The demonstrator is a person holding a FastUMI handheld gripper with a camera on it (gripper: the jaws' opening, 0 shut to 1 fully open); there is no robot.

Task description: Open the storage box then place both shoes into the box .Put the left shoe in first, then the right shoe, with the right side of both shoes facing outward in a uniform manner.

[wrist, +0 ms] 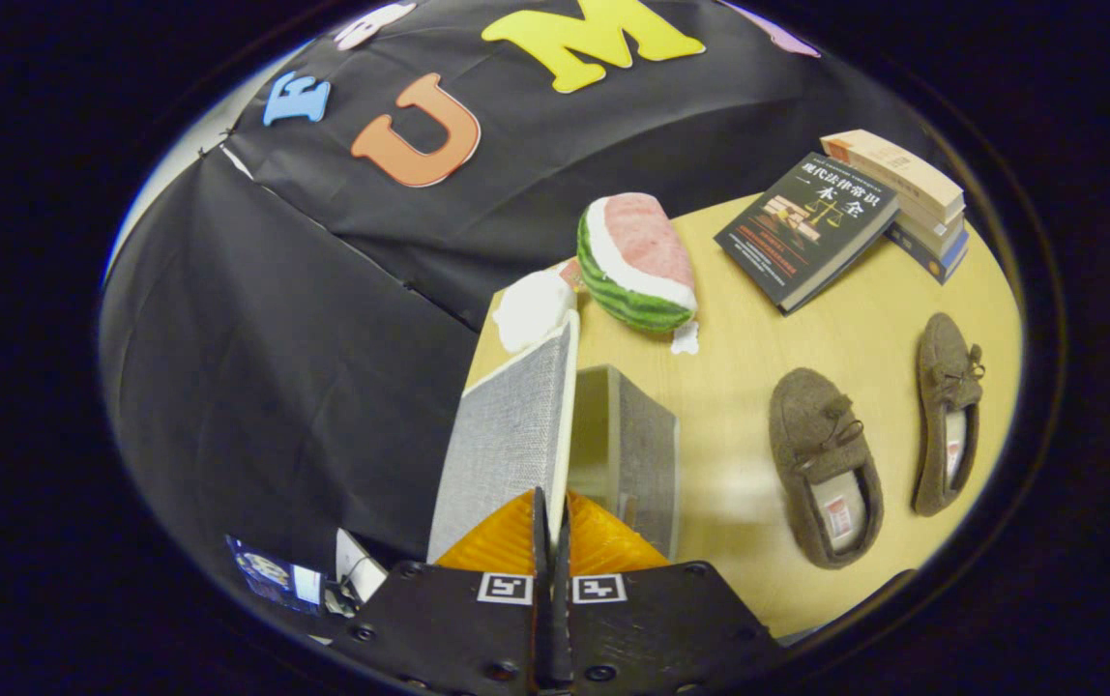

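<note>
Black cloth wall [255,387] behind a pale yellow wooden table [758,338], softly lit.

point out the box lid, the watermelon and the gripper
box lid [509,435], gripper view, grey outer face of the raised lid
watermelon [637,261], gripper view, pink cut face
gripper [551,527], gripper view, between the fingertips closed on the lid's edge
</note>
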